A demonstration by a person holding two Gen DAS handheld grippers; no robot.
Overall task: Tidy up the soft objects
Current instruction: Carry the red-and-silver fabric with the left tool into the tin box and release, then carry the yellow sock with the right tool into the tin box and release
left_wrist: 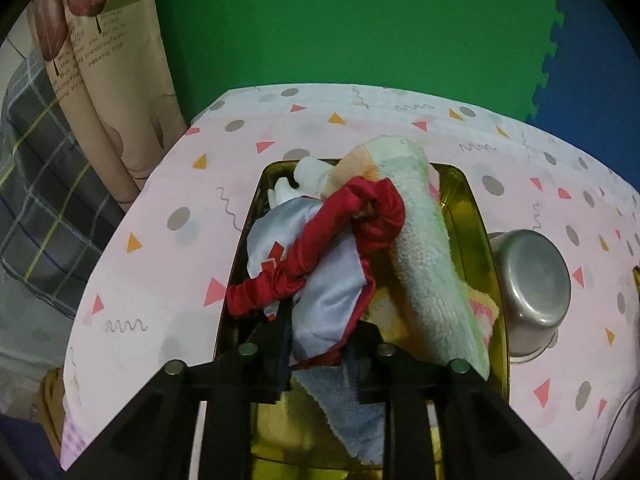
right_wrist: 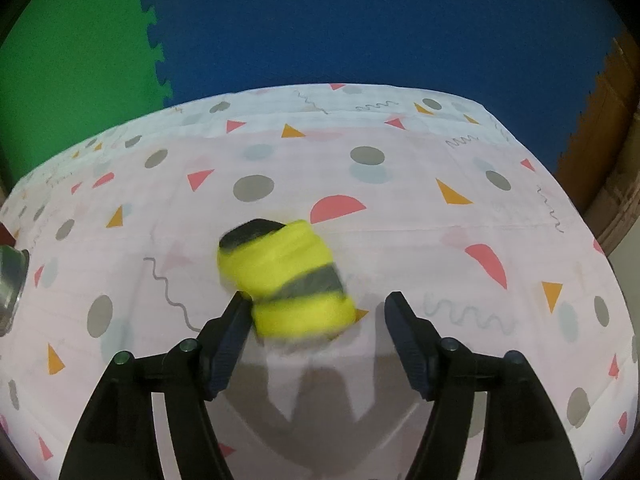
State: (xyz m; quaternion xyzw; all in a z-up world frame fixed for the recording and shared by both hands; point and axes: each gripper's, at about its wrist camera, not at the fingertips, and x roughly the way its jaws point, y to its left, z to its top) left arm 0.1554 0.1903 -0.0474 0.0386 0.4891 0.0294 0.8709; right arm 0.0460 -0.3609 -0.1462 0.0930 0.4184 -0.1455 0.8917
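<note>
Yellow roll [right_wrist: 286, 280] touching right tool [right_wrist: 318, 306]

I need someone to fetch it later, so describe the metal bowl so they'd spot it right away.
Find the table with the pink patterned cloth, then the gold tray heaped with cloths. The metal bowl lies tipped on its side against the tray's right edge, the only hard, shiny grey thing beside all that soft fabric.

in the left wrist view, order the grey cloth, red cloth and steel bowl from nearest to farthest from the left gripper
1. Grey cloth: between the left gripper's fingers, over the gold tray.
2. Red cloth: draped just beyond, left to centre.
3. Steel bowl: upturned on the table, right of the tray.
</note>
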